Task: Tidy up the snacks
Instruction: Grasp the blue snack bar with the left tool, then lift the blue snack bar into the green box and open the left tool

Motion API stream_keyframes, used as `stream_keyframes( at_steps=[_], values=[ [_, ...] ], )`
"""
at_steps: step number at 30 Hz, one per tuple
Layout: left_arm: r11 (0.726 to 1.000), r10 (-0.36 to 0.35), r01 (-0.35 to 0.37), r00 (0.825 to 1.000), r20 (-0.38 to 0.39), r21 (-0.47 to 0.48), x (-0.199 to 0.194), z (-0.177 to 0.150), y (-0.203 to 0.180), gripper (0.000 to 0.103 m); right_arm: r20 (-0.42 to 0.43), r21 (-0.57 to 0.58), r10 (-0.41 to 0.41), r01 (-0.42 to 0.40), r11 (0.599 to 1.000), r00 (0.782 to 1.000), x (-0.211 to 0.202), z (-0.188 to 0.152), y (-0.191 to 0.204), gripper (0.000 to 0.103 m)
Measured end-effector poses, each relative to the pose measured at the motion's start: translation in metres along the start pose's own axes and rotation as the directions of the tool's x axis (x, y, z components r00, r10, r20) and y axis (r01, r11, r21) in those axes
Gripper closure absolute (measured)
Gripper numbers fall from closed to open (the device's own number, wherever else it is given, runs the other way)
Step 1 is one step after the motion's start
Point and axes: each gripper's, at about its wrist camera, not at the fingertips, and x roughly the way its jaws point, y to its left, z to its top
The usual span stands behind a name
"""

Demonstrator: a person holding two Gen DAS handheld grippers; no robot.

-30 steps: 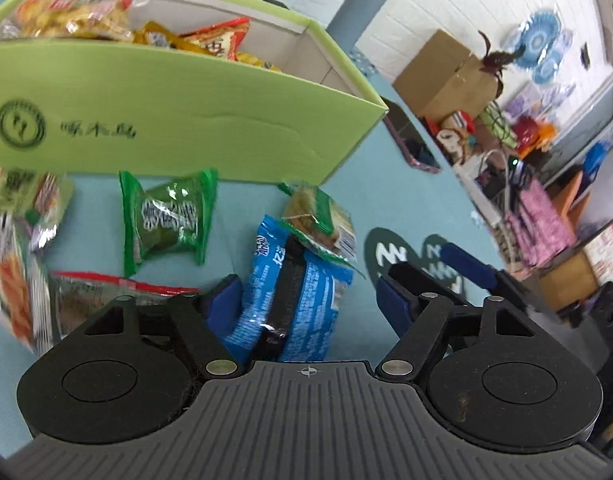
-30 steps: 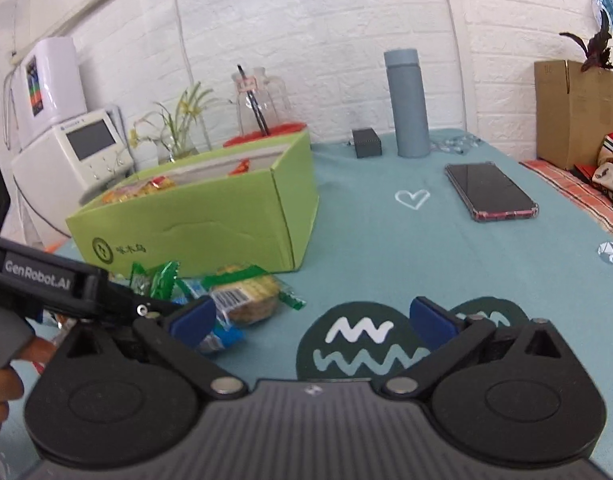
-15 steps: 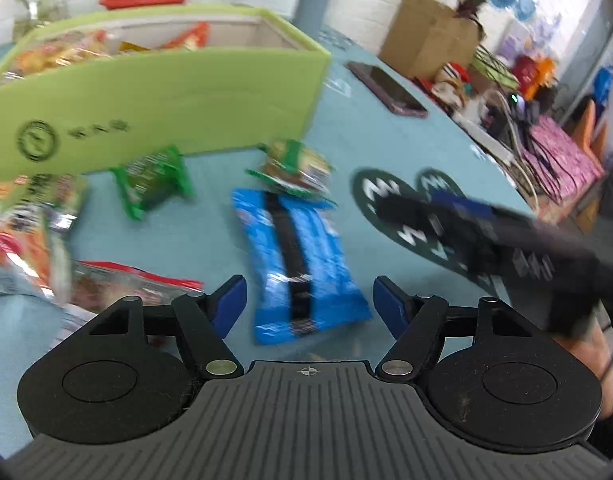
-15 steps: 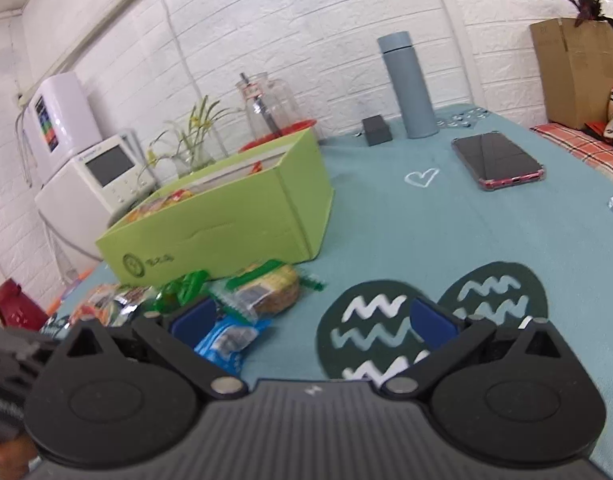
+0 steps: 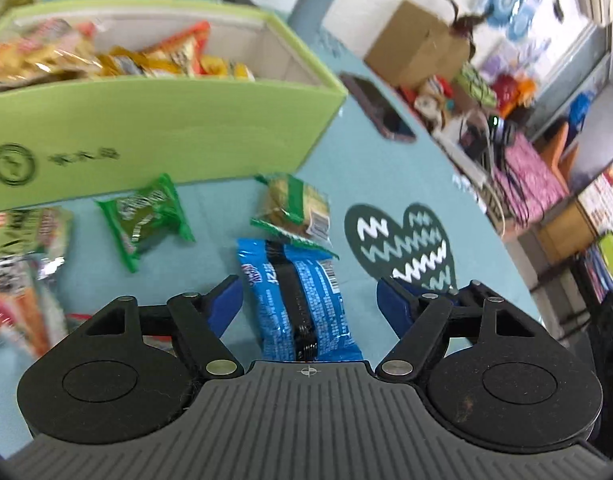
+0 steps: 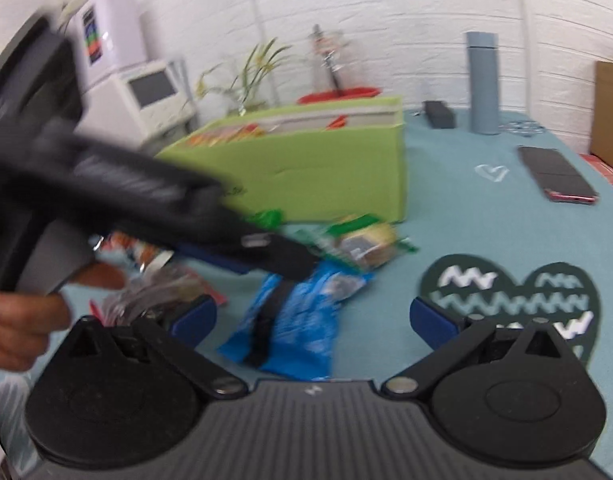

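Teal cloth covers the table (image 5: 386, 184), and the loose snacks lie on it in front of the green box (image 5: 154, 136). Going left to right in the left wrist view: a blurred heap of mixed packets (image 5: 22, 264) sits at the table's left edge, then a green packet (image 5: 146, 216) just below the box's front wall, then a clear-wrapped cracker packet (image 5: 294, 208) near the box's front right corner. Touching that cracker packet's near end is the blue snack packet (image 5: 302, 300) with a black stripe down its middle. It lies flat between the spread blue pads of the left gripper (image 5: 308, 298); the jaws stand wide apart and neither pad touches it. Right of it is a dark heart print (image 5: 402, 240), and farther back a phone (image 5: 382, 112) lies by the table's right edge. The box holds orange and yellow snack bags (image 5: 118, 56).

From the right wrist view, the right gripper (image 6: 312, 316) is likewise released, its fingers empty, with the blue packet on the cloth between and ahead of them. The left gripper crosses that view as a dark blur, its tip over the packet's far end.
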Motion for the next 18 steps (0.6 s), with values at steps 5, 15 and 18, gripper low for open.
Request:
stream_keyframes(
  at_steps=[5, 15, 18],
  values=[
    [0.999, -0.028, 0.030, 0.998, -0.059, 0.022, 0.014, -0.001, 0.005, 0.047, -0.075, -0.045, -0.024, 0.021, 0.999, 0.997, 0.021, 0.001, 0.010, 0.005],
    [1.000, -0.014, 0.015, 1.000, 0.018, -0.026, -0.021, -0.032, 0.006, 0.075, -0.052, -0.061, 0.027, -0.030, 0.998, 0.998, 0.000, -0.005, 0.031, 0.045],
    [1.000, -0.005, 0.007, 0.997, 0.083, -0.024, -0.041, -0.020, -0.001, 0.075, 0.005, -0.102, 0.028, -0.028, 0.994, 1.000, -0.012, 0.008, 0.038, 0.044]
  ],
)
